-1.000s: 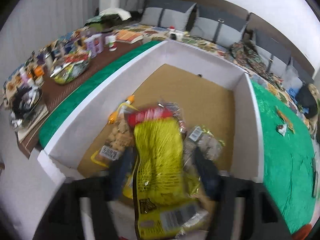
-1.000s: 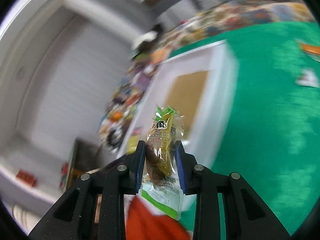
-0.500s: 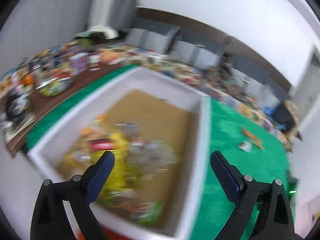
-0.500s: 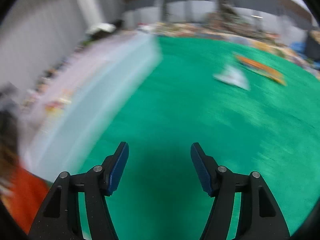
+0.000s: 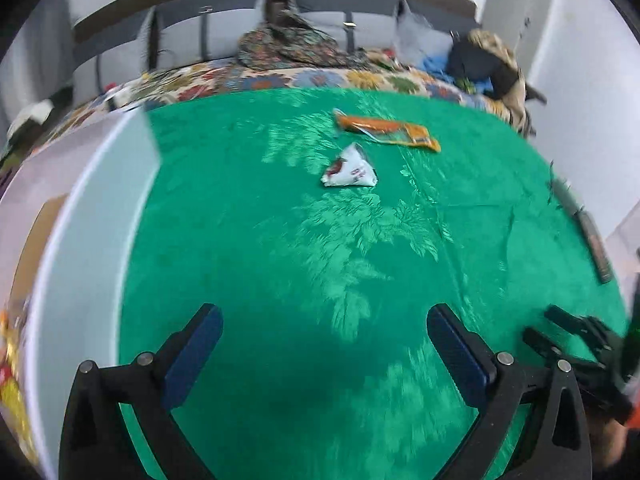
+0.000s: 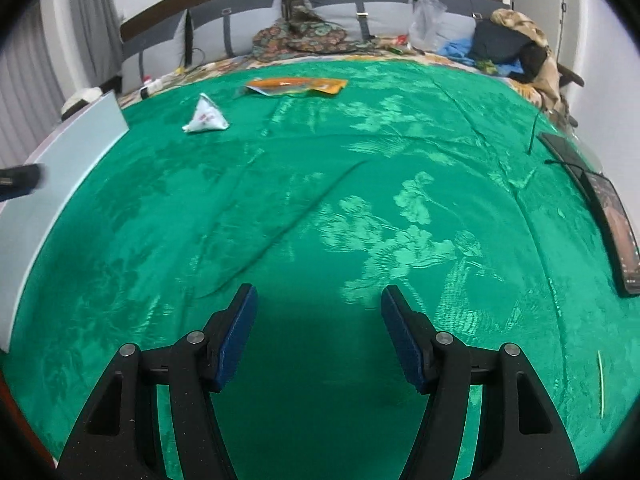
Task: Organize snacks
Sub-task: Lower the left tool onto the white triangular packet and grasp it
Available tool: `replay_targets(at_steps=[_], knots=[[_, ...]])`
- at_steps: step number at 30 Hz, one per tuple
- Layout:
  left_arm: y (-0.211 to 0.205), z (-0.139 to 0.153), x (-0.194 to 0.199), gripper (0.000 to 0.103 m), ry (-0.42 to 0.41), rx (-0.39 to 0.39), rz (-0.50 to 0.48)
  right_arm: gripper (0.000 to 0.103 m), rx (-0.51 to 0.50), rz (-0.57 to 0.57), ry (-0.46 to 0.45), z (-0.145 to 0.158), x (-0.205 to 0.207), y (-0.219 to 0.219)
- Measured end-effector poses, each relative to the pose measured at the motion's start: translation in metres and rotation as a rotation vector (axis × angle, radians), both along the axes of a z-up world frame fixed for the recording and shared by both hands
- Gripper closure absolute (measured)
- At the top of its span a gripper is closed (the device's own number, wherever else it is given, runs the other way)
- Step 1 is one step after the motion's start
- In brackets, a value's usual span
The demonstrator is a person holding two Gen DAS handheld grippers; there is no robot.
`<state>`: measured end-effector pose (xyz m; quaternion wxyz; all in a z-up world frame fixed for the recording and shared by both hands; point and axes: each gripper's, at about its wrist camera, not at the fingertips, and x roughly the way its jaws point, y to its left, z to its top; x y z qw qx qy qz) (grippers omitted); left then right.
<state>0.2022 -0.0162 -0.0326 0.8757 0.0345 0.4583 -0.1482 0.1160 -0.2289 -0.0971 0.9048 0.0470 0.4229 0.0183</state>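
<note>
Two snacks lie on the green cloth (image 5: 320, 240) at the far side: a white triangular packet (image 5: 350, 168) (image 6: 206, 116) and, behind it, a flat orange packet (image 5: 386, 132) (image 6: 296, 85). The white box (image 5: 80, 240) (image 6: 60, 160) stands to the left, with a sliver of colourful snack bags (image 5: 8, 380) showing inside it. My left gripper (image 5: 324, 314) hovers over bare cloth, its jaws opening wide with nothing between them. My right gripper (image 6: 319, 292) is open and empty over the cloth, well short of both packets.
A dark flat device (image 6: 612, 220) (image 5: 596, 248) lies at the cloth's right edge, with a thin cable by it. Grey cushions (image 6: 360, 12), patterned fabric and a pile of clothes (image 6: 512, 44) line the back. A green straw-like strip (image 6: 600, 384) lies at the near right.
The left gripper let go of the yellow bag in the box and swung right over the cloth. The right gripper released its green-wrapped snack, opened and dropped toward the cloth.
</note>
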Motion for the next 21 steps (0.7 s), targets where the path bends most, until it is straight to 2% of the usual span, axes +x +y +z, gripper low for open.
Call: replay_targets(at_steps=[4, 7, 11, 13, 17, 21], knots=[[-0.023, -0.017, 0.04, 0.002, -0.004, 0.033, -0.012, 0.033, 0.027, -0.002, 0.001, -0.002, -0.006, -0.013], [-0.035, -0.026, 0.076, 0.002, -0.02, 0.039, -0.014, 0.025, 0.024, 0.01, -0.009, -0.005, -0.005, -0.01], [-0.046, -0.037, 0.115, 0.002, -0.026, 0.031, -0.015, 0.019, -0.069, 0.035, 0.014, -0.009, 0.0, 0.005], [-0.053, -0.045, 0.134, 0.002, -0.013, 0.023, -0.014, 0.018, -0.085, 0.048, 0.017, -0.01, 0.0, 0.009], [-0.061, -0.062, 0.157, 0.002, 0.005, 0.035, 0.006, 0.017, -0.081, 0.052, 0.018, -0.011, -0.001, 0.008], [-0.066, -0.076, 0.165, 0.002, 0.011, 0.063, 0.002, 0.016, -0.081, 0.051, 0.018, -0.011, -0.001, 0.008]])
